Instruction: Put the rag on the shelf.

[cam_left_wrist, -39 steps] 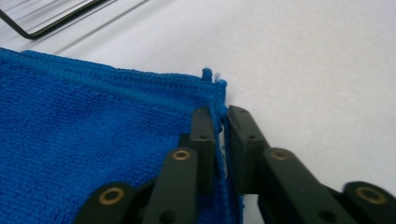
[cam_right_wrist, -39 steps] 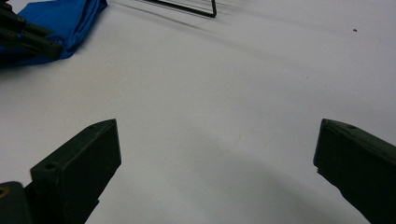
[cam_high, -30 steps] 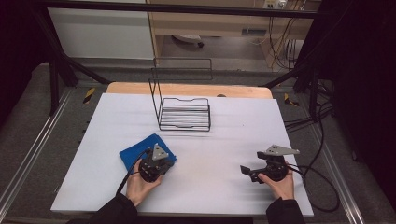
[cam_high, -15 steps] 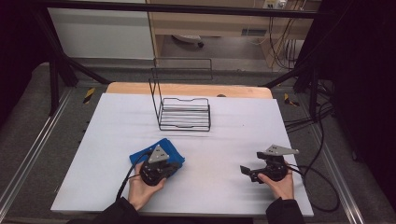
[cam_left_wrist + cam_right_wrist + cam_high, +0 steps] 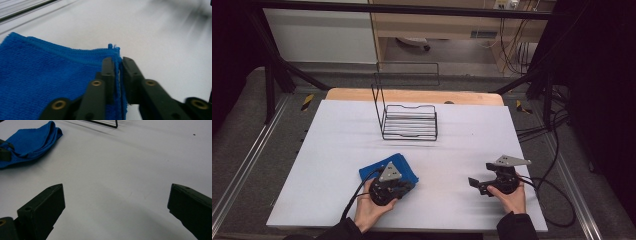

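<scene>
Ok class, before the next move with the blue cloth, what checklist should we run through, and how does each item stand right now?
1. Cloth edge between the jaws of the left gripper: ok, the folded edge of the blue cloth lies between them.
2. Left grip let go: ok, the jaws have just been opening and a sliver of gap shows beside the cloth.
3. Right gripper free: ok, jaws wide apart, nothing between them.
4. Cloth fully on the table: ok.
5. Wire rack out of the way: ok, it stands apart at the far side.
6. Cloth folded neatly: cannot tell.
</scene>
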Demonstrator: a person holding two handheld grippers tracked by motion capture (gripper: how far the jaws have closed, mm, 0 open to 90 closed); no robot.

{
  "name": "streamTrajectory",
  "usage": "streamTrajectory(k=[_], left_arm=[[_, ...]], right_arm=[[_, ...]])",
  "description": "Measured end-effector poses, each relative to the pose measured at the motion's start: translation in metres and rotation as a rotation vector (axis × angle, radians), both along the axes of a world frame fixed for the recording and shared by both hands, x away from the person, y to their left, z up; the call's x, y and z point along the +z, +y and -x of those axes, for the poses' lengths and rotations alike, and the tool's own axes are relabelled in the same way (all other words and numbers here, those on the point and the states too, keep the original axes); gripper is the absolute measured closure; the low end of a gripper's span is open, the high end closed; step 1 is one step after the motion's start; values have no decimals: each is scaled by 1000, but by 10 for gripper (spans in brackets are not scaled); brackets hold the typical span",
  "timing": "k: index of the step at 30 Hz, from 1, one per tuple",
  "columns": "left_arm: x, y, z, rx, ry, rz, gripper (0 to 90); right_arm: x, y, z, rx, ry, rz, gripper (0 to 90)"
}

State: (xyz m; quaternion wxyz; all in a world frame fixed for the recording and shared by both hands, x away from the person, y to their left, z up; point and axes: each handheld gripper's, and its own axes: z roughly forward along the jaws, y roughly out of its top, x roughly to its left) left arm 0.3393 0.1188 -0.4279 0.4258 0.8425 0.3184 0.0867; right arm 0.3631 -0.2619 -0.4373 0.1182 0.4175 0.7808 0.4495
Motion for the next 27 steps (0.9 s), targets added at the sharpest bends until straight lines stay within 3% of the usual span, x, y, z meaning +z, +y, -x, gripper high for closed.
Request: streamTrajectory(k=[10, 16, 19, 24, 27], left_arm=[[19, 37, -12, 63, -16, 27, 379], [17, 74, -21, 127, -9, 12, 251], [15, 91, -21, 153, -27, -30, 209], [12, 115, -20, 186, -21, -18, 130], [9, 123, -19, 186, -22, -14, 91]], right_arm=[[5, 16, -3, 19, -3, -1, 16], [13, 42, -13, 42, 6, -12, 15], [16, 51, -15, 47, 1, -11, 15], [19, 79, -25, 68, 1, -6, 11], [21, 102, -33, 89, -13, 26, 14]])
